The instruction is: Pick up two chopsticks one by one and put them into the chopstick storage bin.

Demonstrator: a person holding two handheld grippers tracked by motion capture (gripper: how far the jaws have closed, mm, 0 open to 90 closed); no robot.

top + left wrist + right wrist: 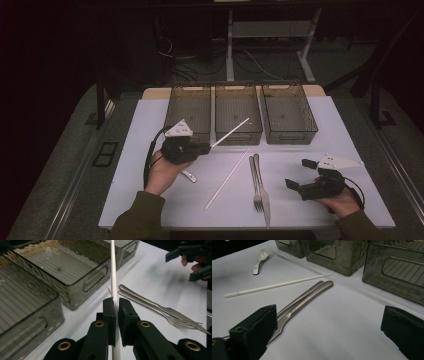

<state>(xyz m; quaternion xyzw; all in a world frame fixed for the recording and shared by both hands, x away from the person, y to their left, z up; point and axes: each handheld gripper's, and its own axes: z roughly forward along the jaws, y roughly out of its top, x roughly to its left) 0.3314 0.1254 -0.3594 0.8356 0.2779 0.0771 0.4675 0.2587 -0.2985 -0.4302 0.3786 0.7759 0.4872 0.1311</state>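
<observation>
Your left gripper (204, 148) is clamping one white chopstick (230, 132), lifting it so it is angling over the middle bin (238, 111). A spoon (189, 176) is lying just beside that hand. A second chopstick (226, 179), a fork (256, 185) and a knife (263, 192) are resting mid-table. Your right gripper (301, 173) is hovering wide open, holding nothing.

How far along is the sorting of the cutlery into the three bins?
Done: nothing that I can see; the three bins look empty. In hand: the left gripper is shut on one white chopstick, held toward the middle bin. Left: the second chopstick, fork, knife and spoon lie on the table. The right gripper is open beside the fork and knife.
</observation>
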